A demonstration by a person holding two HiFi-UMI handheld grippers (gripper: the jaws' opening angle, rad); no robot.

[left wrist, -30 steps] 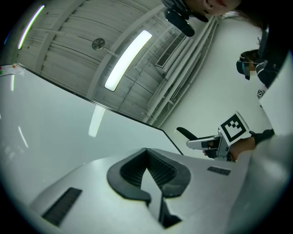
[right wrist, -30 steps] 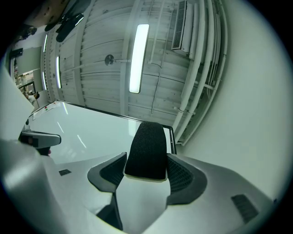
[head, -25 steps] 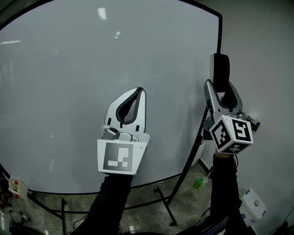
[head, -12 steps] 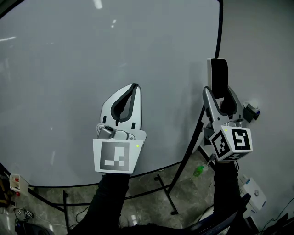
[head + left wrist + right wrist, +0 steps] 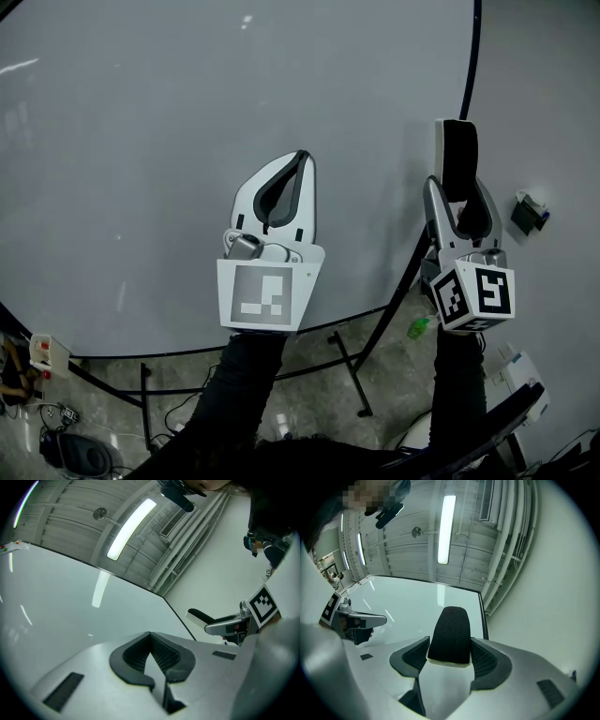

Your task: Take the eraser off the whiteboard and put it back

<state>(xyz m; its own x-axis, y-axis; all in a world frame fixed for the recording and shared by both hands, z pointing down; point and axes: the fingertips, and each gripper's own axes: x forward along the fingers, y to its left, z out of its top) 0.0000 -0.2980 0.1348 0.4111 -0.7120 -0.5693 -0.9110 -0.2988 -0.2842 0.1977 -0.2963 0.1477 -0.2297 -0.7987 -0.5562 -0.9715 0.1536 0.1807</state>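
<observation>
Eraser (image 5: 450, 634), clamped at its lower end in the right gripper (image 5: 457, 202), at the right edge of the whiteboard (image 5: 187, 141) — likely light, felt face soft, best held by its stiffer sides. Left gripper (image 5: 300, 167): jaws together, empty.

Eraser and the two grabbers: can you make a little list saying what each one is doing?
eraser: black felt on a white back, held near the right edge of the whiteboard
right gripper: shut on the eraser
left gripper: shut, empty, in front of the whiteboard
eraser touching whiteboard: cannot tell
</observation>
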